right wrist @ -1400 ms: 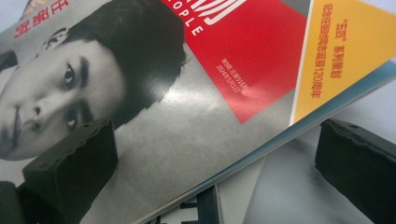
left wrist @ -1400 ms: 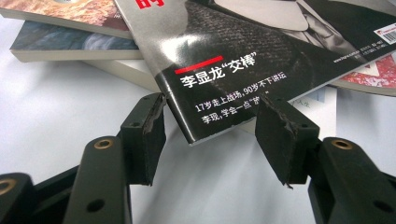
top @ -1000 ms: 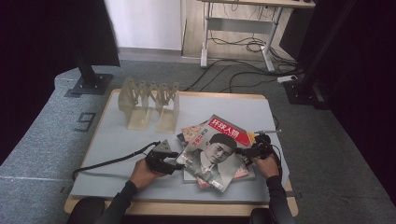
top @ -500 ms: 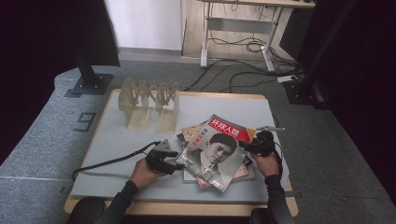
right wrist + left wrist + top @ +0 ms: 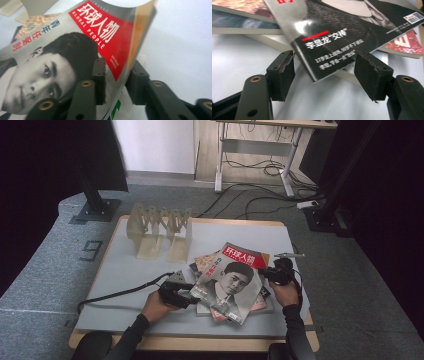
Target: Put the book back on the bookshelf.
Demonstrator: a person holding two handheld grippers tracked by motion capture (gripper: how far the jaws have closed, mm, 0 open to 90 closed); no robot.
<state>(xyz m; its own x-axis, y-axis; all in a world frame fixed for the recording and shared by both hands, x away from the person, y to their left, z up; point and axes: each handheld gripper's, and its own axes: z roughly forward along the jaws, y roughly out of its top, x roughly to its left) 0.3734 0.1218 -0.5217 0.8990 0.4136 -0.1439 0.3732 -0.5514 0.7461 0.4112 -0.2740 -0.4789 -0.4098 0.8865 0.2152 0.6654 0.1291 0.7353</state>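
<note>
A magazine (image 5: 230, 280) with a portrait cover and a red title block tops a loose pile near the table's front. My right gripper (image 5: 268, 274) holds its right edge. In the right gripper view the jaws (image 5: 118, 67) have just been closing: one pad lies on the cover (image 5: 50, 62), the other under the raised, curling edge. My left gripper (image 5: 186, 295) sits at the magazine's lower left corner. Its jaws (image 5: 325, 60) have just been opening and stand apart, with the cover's corner (image 5: 337, 37) between the pads, untouched.
More magazines (image 5: 260, 304) lie fanned under the top one. A beige folding rack (image 5: 160, 227) stands at the back left of the grey table (image 5: 125, 270). The left gripper's cable (image 5: 120, 292) trails off to the left. A desk frame stands on the floor behind.
My right gripper has closed on the magazine's right edge and risen a little, lifting that edge. My left hand has stayed where it was.
</note>
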